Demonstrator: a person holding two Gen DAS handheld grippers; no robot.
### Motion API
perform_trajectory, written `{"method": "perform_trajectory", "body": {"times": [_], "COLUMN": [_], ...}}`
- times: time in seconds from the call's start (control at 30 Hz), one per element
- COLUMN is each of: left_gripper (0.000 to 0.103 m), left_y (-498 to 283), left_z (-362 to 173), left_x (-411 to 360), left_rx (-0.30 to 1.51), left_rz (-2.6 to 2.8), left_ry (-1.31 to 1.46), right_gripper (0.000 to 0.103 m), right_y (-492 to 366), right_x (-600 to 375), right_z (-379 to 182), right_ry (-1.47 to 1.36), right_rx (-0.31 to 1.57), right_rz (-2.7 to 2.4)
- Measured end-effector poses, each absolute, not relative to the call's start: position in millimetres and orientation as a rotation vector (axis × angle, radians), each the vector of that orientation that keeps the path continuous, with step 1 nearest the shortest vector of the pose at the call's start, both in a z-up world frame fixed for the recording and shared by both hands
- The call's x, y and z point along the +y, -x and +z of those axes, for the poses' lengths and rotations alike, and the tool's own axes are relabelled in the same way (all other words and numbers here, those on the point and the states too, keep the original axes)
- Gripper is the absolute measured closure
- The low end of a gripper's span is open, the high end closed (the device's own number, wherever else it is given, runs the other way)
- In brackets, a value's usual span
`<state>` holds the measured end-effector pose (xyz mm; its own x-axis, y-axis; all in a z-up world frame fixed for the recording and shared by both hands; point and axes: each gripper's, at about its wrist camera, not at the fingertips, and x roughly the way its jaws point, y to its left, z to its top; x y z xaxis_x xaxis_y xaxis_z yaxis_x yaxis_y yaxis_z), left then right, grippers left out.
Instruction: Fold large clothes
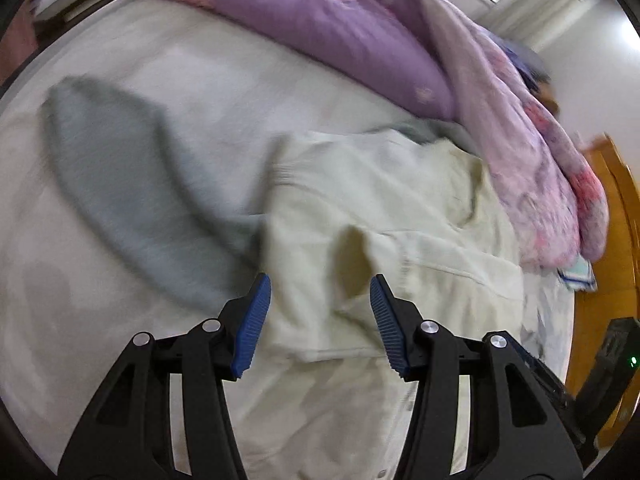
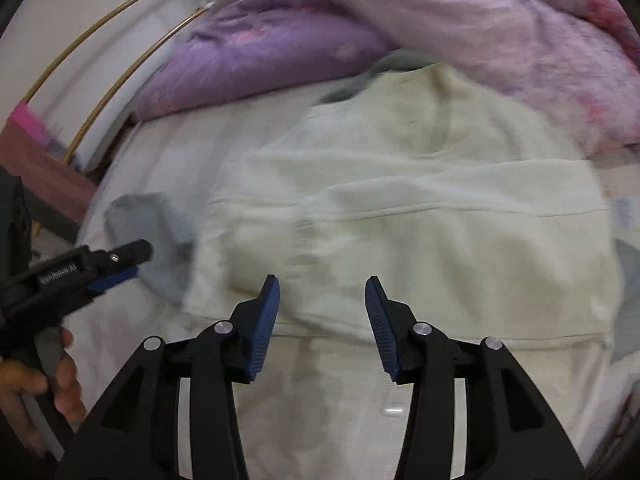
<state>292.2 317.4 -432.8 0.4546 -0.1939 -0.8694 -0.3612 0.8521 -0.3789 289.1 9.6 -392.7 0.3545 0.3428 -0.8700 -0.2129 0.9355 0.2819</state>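
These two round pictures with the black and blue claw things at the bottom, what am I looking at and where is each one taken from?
Each picture comes from a fisheye camera mounted on a hand-held gripper, looking forward along its jaws. One view belongs to the left gripper, the other to the right gripper. A person holds one in each hand; the right view shows the left gripper from the side at its left edge. Both sets of jaws stand open and hold nothing. Below them is a bed with a white sheet. On it lies a cream garment, partly folded, with a grey garment beside it. A purple quilt is bunched up behind. The pictures are motion-blurred.
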Motion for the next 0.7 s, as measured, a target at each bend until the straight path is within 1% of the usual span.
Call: {"method": "perform_trajectory", "body": {"times": [0.03, 0.07, 0.1, 0.13, 0.23, 0.3, 0.4, 0.47, 0.5, 0.57, 0.63, 0.67, 0.7], "left_gripper": [0.050, 0.050, 0.050, 0.050, 0.050, 0.046, 0.047, 0.047, 0.047, 0.047, 0.046, 0.046, 0.046], "left_y": [-301, -311, -318, -327, -345, -357, -366, -365, -365, -366, -371, -373, -374], "left_z": [-433, -434, -434, -434, -444, -467, -513, -531, -534, -542, -541, -536, -529], "left_x": [306, 291, 281, 267, 232, 220, 230, 249, 254, 256, 249, 246, 248], "left_rx": [1.118, 1.119, 1.120, 1.122, 1.132, 1.188, 1.311, 1.337, 1.333, 1.344, 1.360, 1.366, 1.355], "left_rz": [0.076, 0.039, 0.016, -0.021, -0.092, -0.086, 0.023, 0.095, 0.098, 0.083, 0.070, 0.044, 0.009], "left_ry": [0.567, 0.567, 0.560, 0.546, 0.495, 0.447, 0.430, 0.460, 0.478, 0.480, 0.419, 0.413, 0.446], "right_gripper": [0.061, 0.070, 0.085, 0.087, 0.088, 0.088, 0.088, 0.088, 0.091, 0.091, 0.091, 0.086, 0.085], "right_y": [-295, -305, -314, -320, -335, -340, -347, -348, -350, -349, -353, -355, -357], "right_x": [-8, -35, -61, -79, -148, -177, -212, -220, -219, -218, -217, -217, -218], "right_z": [-396, -402, -407, -410, -417, -429, -465, -486, -502, -517, -522, -517, -512], "right_ry": [-0.161, -0.207, -0.245, -0.270, -0.350, -0.365, -0.461, -0.447, -0.408, -0.404, -0.376, -0.388, -0.406], "right_rx": [1.171, 1.185, 1.198, 1.205, 1.200, 1.230, 1.334, 1.378, 1.427, 1.432, 1.453, 1.465, 1.467], "right_rz": [0.328, 0.265, 0.205, 0.170, 0.008, -0.069, -0.093, -0.103, -0.091, -0.077, -0.070, -0.072, -0.070]}}
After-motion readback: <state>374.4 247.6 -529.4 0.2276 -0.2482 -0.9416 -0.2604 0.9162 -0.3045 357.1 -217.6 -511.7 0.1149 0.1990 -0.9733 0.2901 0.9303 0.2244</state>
